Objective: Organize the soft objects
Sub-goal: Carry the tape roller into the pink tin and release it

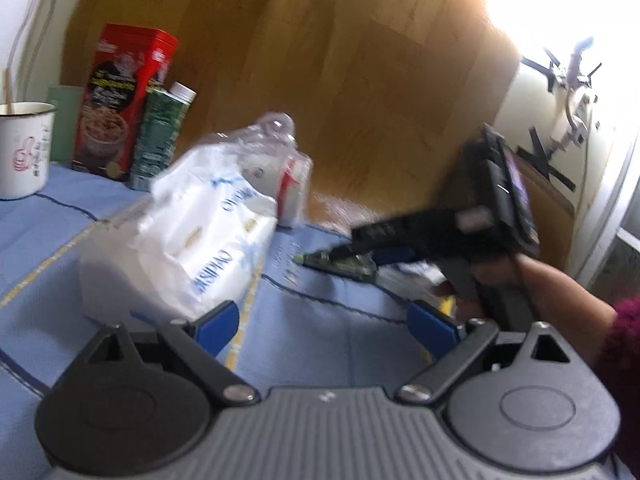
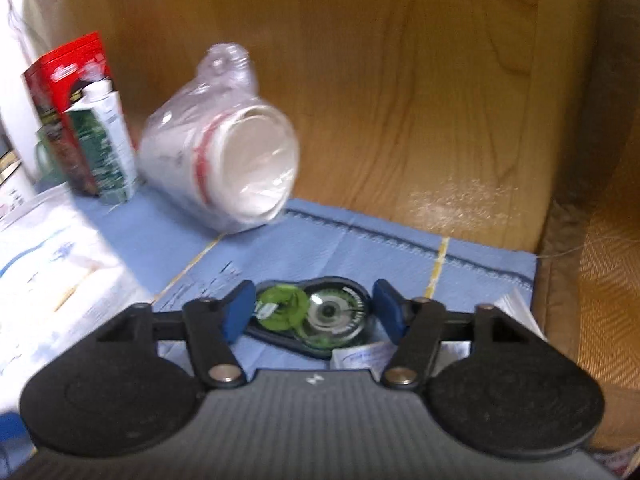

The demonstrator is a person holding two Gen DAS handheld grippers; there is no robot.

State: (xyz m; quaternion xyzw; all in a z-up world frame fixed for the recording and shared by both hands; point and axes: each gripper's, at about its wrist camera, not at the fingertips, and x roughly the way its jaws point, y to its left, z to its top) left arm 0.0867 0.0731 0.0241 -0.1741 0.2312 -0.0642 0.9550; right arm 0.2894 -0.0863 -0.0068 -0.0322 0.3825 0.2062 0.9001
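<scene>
Setting: a tabletop (image 2: 360,240) under a light blue cloth, with a wooden panel behind it
Soft objects: a white plastic-wrapped soft pack (image 1: 200,240) with blue lettering lies at the left of the cloth; behind it a stack of white cups in a clear bag (image 2: 224,160) lies on its side
Other items: a red tin (image 1: 124,96), a green carton (image 1: 160,136) and a white mug (image 1: 24,148) stand at the back left; a green tape dispenser (image 2: 312,316) lies flat near the front right
Left gripper (image 1: 326,322): jaws spread wide, nothing between them, just beside the near end of the soft pack
Right gripper (image 2: 314,316): held by a hand (image 1: 492,280), jaws partly open and straddling the tape dispenser; whether the pads touch it cannot be told
How the pack will likely handle: light and squashy, with a slippery film that crumples; it should yield, not break
Where to take hold: probably across the narrow near end, pinching wrapper and filling together
How the bagged cups will likely handle: light, inclined to roll, loose film; the knotted top looks the surest hold
</scene>
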